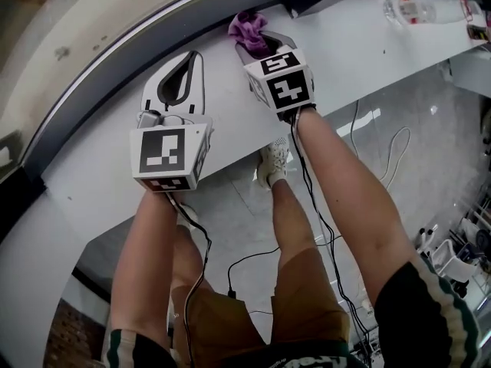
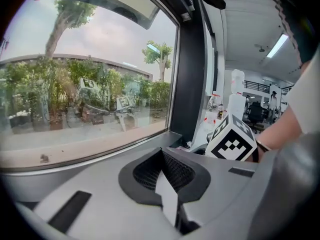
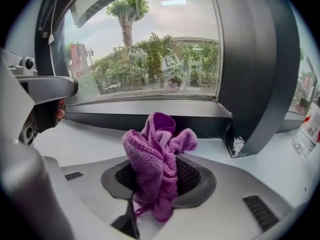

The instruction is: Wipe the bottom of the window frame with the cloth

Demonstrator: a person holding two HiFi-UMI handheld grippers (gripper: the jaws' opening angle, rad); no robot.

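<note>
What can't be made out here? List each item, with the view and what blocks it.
1. Right gripper pad faces: in the right gripper view, they are wrapped in the bunched purple terry cloth it clamps.
2. Dark window frame bottom behind that cloth: in the same view, the cloth covers it, so contact cannot be judged.
3. Clear plastic bottle: the label print is too small in the head view, and the right edge cuts it off in the right gripper view.

Both forearms (image 1: 345,198) reach forward, side by side. The left gripper (image 1: 184,71) seems closed on nothing. The right gripper (image 1: 262,50), slightly ahead, pinches the purple cloth (image 1: 249,27).
</note>
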